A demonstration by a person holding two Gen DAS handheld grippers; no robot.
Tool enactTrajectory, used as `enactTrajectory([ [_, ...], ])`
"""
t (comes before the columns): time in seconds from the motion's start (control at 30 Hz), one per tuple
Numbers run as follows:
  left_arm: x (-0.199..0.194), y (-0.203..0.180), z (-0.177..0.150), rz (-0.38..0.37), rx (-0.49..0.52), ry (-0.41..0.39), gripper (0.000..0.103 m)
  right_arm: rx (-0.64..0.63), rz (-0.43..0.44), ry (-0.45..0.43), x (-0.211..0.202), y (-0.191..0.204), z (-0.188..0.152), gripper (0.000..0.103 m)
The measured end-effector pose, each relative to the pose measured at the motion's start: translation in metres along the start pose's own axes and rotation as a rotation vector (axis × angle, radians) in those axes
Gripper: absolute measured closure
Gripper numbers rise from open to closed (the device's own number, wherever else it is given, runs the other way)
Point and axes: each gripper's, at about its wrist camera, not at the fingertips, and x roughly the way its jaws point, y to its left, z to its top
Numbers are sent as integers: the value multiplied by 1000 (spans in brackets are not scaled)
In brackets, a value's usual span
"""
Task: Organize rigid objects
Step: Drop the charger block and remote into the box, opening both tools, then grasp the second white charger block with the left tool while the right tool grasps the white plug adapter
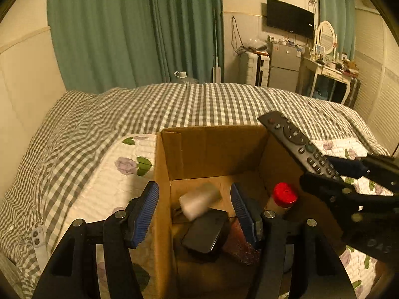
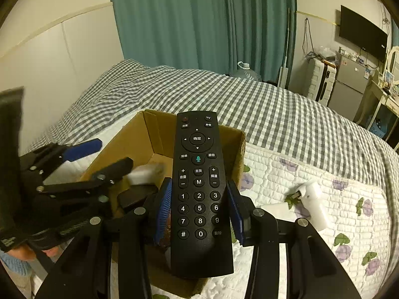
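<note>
- I hold the black remote (image 2: 199, 194) in my right gripper (image 2: 199, 211), jaws clamped on its two long edges about the number keys, so the button face stays up and nothing is pressed.
- The remote's top end points toward 12 o'clock and hangs over the right wall of the cardboard box (image 2: 149, 134); I judge it is there to go in with the other hard things.
- From my left wrist view the remote (image 1: 296, 144) slants in from 3 o'clock above the box's (image 1: 212, 147) right edge, not yet inside.
- Already in the box lie a black flat case (image 1: 205, 233), a pale blurred block (image 1: 199, 199) at its 12 o'clock, and a red-capped bottle (image 1: 283, 196) against the right wall.
- My left gripper (image 1: 194, 211) hangs over the box's near left corner with its jaws apart and nothing between them; one finger is outside the left wall, the other inside.
- I judge this keeps the box's middle free for the remote.
- The box sits on the floral quilt (image 2: 324, 194) spread on the bed (image 1: 174, 104).
- A white charger-like thing (image 2: 311, 199) lies on the quilt at 3 o'clock of the box, well apart, seemingly left to sort.
</note>
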Motion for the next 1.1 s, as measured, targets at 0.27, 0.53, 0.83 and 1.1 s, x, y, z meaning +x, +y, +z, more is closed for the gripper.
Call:
enactTrajectory([
  [0.27,-24,10,5,42,-60,-55,38,34,22,-31,-3,0,-1,35],
  [0.53,-58,-22,17,27,-37,-81,37,67,-83,-116,-73,-50,13,29],
  [0.83,-116,-109,38,-64,25,-128,36,53,-186,-161,-164,-100,3,27],
  [1.1,-112,-176,33,-82,61,-80,36,37,-197,-167,-192,-129,-13,27],
])
